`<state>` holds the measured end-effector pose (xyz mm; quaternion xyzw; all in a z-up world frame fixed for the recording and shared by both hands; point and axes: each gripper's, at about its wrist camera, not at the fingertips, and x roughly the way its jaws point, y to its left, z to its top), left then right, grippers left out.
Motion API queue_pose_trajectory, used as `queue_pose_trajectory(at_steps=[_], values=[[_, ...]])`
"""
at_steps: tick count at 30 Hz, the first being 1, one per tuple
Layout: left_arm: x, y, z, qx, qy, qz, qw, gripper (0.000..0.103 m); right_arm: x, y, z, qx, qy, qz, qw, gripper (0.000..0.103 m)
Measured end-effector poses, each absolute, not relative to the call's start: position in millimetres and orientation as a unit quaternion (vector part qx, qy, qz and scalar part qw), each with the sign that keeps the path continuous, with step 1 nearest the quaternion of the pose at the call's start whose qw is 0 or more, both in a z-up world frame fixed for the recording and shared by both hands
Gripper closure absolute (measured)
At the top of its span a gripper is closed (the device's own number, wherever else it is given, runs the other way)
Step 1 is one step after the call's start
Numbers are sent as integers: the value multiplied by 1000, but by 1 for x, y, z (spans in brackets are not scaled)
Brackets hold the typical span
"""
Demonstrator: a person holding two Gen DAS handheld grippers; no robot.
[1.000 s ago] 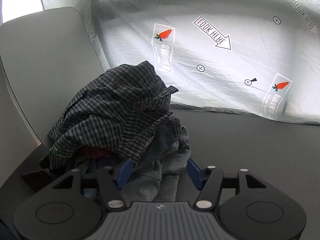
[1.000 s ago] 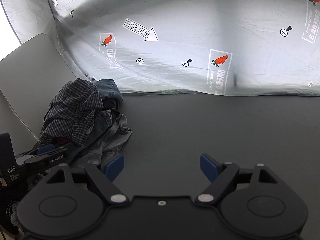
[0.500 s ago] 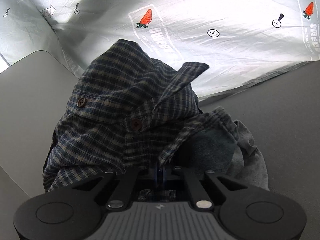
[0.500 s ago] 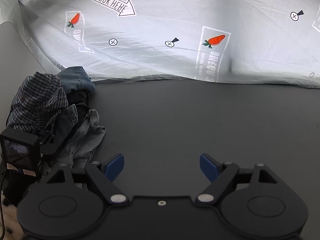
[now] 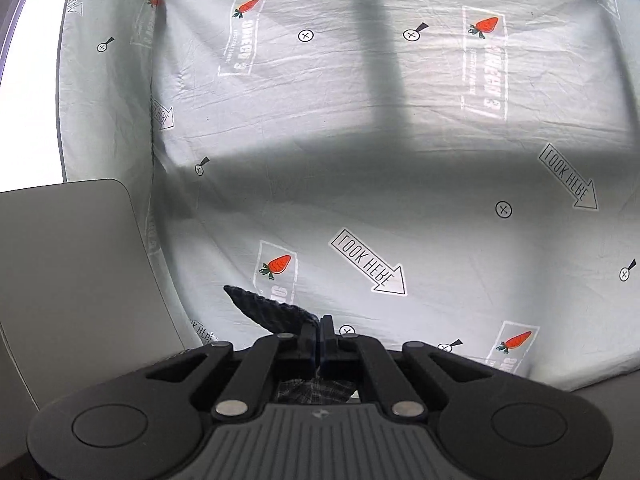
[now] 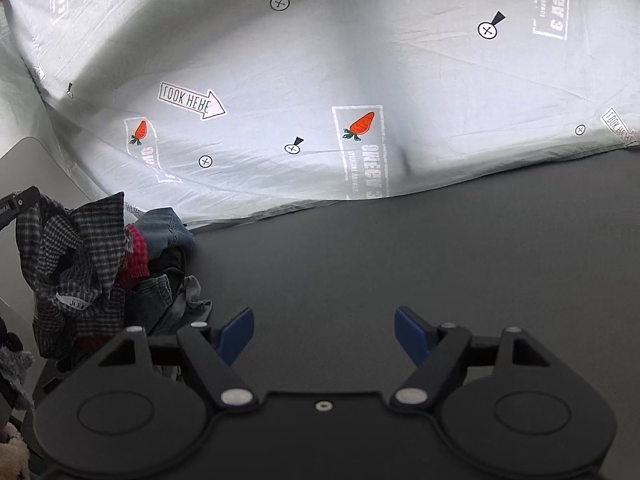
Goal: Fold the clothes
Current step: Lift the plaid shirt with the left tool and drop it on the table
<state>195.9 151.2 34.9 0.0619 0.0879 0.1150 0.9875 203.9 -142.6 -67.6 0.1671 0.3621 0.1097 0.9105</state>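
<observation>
My left gripper [image 5: 320, 330] is shut on a fold of the dark plaid shirt [image 5: 268, 310], raised and facing the printed sheet; more plaid cloth shows beneath the jaws. In the right wrist view the plaid shirt [image 6: 72, 256] hangs lifted at the far left, with part of the left gripper at its upper corner. Below it lies the clothes pile [image 6: 160, 280]: a red knit piece, blue denim and grey cloth. My right gripper [image 6: 324, 330] hovers over the dark table [image 6: 400, 260], its jaws closing slightly with nothing between the blue pads.
A pale sheet [image 6: 320, 80] printed with carrots and arrows hangs behind the table. A grey rounded panel [image 5: 72, 280] stands at the left. The clothes pile sits at the table's left end; dark tabletop spreads to the right.
The left gripper shut on the plaid shirt and rose, now facing the sheet instead of the pile. In the right view the shirt hangs lifted off the pile, uncovering the red knit.
</observation>
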Motion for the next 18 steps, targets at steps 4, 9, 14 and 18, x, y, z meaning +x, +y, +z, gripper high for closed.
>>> queue_pose_trajectory(at_steps=[4, 9, 14, 18], values=[[177, 69, 79, 41, 53, 25, 997, 103, 172, -212, -67, 190, 338, 69, 919, 24], [127, -39, 129, 9, -37, -189, 981, 102, 133, -292, -66, 223, 315, 23, 922, 24], [66, -99, 167, -29, -125, -312, 941, 102, 106, -347, -62, 207, 295, -20, 932, 24], [71, -83, 155, -69, -65, -287, 953, 101, 100, -371, -68, 202, 295, -27, 933, 23]])
